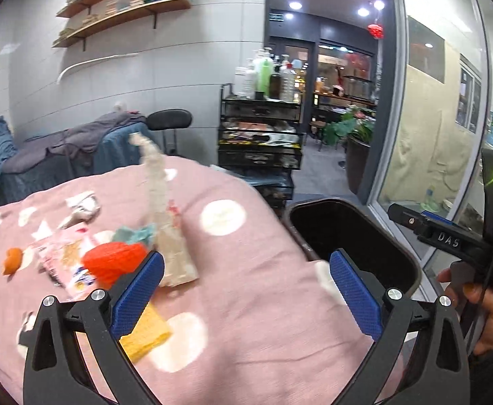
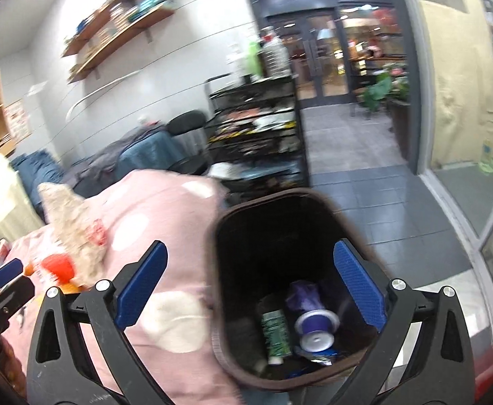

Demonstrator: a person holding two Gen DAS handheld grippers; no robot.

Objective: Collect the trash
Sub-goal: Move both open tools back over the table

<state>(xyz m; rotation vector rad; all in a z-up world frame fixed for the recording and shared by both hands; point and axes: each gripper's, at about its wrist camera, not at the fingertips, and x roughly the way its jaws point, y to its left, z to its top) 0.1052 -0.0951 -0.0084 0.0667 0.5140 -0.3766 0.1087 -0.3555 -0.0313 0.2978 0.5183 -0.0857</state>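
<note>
My left gripper (image 1: pixel 246 287) hangs open and empty over a pink dotted blanket (image 1: pixel 263 303). Litter lies on the blanket to its left: a red-orange crumpled ball (image 1: pixel 111 260), a pink wrapper (image 1: pixel 66 256), a yellow pad (image 1: pixel 147 335) under the left finger, a tall beige paper bag (image 1: pixel 167 229), a teal scrap (image 1: pixel 135 233) and an orange peel (image 1: pixel 11 261). A black bin (image 1: pixel 341 226) stands beside the bed on the right. My right gripper (image 2: pixel 250 287) is open and empty above that bin (image 2: pixel 216 236), which holds a purple cup (image 2: pixel 312 320) and a green tube (image 2: pixel 275 334).
A black rolling cart (image 1: pixel 260 135) with bottles stands beyond the bed, next to a black stool (image 1: pixel 169 119). A glass wall (image 1: pixel 442 118) runs along the right. A hand (image 1: pixel 483 307) holds the black frame of the right-hand tool (image 1: pixel 449 241). Grey tiled floor (image 2: pixel 364 195) lies past the bin.
</note>
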